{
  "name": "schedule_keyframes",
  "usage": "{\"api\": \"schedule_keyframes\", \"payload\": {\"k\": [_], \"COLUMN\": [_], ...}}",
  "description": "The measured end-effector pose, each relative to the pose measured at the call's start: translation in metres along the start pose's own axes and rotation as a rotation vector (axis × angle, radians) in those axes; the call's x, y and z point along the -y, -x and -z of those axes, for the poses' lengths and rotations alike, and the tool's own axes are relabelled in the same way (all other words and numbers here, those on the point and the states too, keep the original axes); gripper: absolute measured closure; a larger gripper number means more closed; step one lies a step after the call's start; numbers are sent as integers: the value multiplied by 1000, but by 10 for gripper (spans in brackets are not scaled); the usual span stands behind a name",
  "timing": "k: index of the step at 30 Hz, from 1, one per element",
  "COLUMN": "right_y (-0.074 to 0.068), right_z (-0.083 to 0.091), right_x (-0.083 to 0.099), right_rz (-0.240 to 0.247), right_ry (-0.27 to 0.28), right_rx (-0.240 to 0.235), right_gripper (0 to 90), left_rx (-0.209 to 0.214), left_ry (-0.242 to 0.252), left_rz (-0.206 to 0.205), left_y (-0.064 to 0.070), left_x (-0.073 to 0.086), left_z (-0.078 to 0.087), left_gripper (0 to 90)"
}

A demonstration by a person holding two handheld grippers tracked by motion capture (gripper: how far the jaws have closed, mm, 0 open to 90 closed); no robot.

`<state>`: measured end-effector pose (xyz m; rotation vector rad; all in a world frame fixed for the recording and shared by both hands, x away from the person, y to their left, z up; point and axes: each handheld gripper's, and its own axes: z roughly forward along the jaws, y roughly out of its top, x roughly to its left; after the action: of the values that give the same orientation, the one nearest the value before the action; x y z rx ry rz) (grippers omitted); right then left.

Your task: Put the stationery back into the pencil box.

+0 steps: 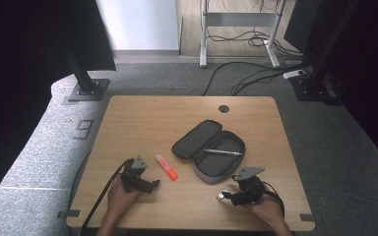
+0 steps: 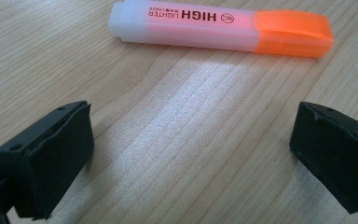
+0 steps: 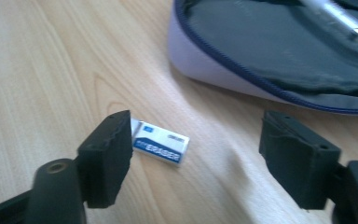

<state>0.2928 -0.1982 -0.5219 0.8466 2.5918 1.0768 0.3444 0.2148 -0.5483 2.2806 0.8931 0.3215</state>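
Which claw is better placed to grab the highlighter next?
Left. The left claw sits open right beside the highlighter, which lies just ahead of its jaws. The right claw is across the table at the eraser.

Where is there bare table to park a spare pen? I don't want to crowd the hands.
The far strip between the cable hole and the table edge is bare, as is the left half beyond the highlighter. It is crowded near the front: left gripper, open pencil case, eraser, right gripper.
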Motion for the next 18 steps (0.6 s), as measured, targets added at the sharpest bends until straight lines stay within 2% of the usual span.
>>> {"api": "schedule_keyframes", "payload": {"k": [6, 9, 18], "right_y": [-5, -7, -13], "right_z": [-5, -9, -17], "right_x": [-1, -1, -4], "right_rz": [24, 50, 94], "right_ry": [-18, -32, -63], "right_rx": [-35, -69, -87], "right_gripper": [345, 385, 423], "left_rx": [0, 0, 0], "left_ry": [0, 0, 0], "left_rz": [0, 0, 0], "left_y": [0, 0, 0], "left_x": [0, 0, 0], "left_z": [0, 0, 0], "left_gripper": [0, 0, 0]}}
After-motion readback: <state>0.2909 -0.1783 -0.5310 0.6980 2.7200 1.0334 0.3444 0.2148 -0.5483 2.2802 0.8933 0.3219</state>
